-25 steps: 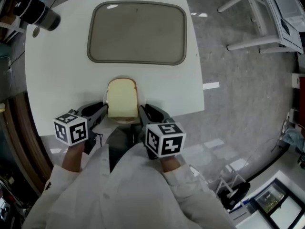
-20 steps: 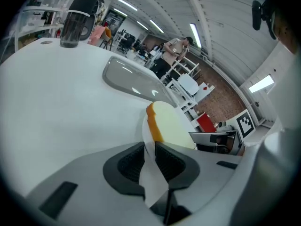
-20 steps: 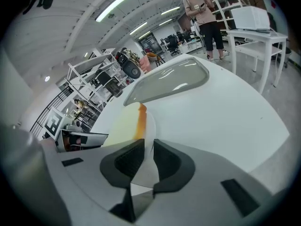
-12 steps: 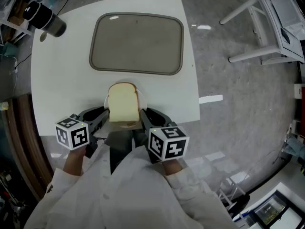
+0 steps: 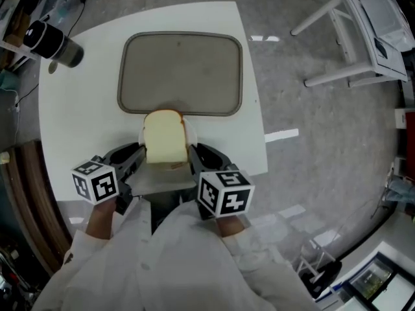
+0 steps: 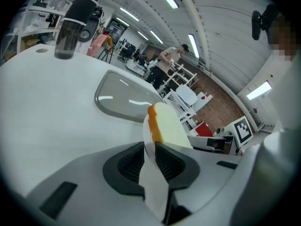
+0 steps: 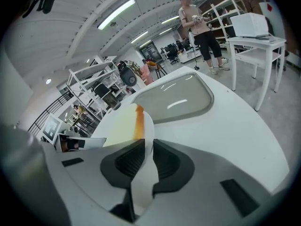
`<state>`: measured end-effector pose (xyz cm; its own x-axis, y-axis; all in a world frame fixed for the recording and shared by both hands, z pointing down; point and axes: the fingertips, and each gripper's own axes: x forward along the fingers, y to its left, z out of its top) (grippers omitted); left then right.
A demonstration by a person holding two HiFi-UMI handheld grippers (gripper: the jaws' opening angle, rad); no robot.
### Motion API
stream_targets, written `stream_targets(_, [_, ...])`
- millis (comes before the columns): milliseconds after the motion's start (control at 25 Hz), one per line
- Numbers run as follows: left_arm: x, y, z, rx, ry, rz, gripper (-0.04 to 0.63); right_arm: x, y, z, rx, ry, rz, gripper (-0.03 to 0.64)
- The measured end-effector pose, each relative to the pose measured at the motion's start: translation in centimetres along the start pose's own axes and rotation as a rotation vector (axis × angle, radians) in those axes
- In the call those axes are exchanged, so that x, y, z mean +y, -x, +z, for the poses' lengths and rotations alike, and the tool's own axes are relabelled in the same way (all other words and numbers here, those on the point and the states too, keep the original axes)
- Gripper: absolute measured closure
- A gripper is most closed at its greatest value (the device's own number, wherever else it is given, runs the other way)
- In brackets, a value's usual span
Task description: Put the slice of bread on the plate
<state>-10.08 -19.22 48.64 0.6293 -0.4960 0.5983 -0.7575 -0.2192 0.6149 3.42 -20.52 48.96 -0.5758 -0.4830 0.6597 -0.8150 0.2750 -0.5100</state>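
Observation:
A slice of bread (image 5: 163,145) with a brown crust lies on a small white plate (image 5: 189,133). The plate is held off the table between both grippers. My left gripper (image 5: 136,157) is shut on the plate's left rim (image 6: 151,182), with the bread (image 6: 168,126) just beyond its jaws. On the opposite rim (image 7: 141,182) my right gripper (image 5: 195,154) is shut too, and the bread (image 7: 123,126) lies past its jaws. In the head view the plate hangs over the table's near part, its far edge at the tray's near rim.
A grey rounded tray (image 5: 180,71) lies on the white table (image 5: 78,115) beyond the plate. A dark tumbler (image 5: 52,43) stands at the table's far left corner. White frames and shelving (image 5: 363,31) stand on the floor to the right.
Both grippers have carried the plate with the bread away from the body, from near the table's front edge to the tray's near rim.

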Motion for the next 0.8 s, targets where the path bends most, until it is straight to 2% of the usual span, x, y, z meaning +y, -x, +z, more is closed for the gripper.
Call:
stream_targets(400, [1.8, -2.6, 7.9, -0.008, -0.064, -0.039, 0.518, -0.7, -3.3, 6.3, -0.058, -0.028, -0.046, 0.554])
stream_targets(800, [3.4, -6.0, 12.3, -0.006, -0.071, -0.052, 0.519, -2.7, -6.4, 10.1, -0.076, -0.067, -0.092, 0.554])
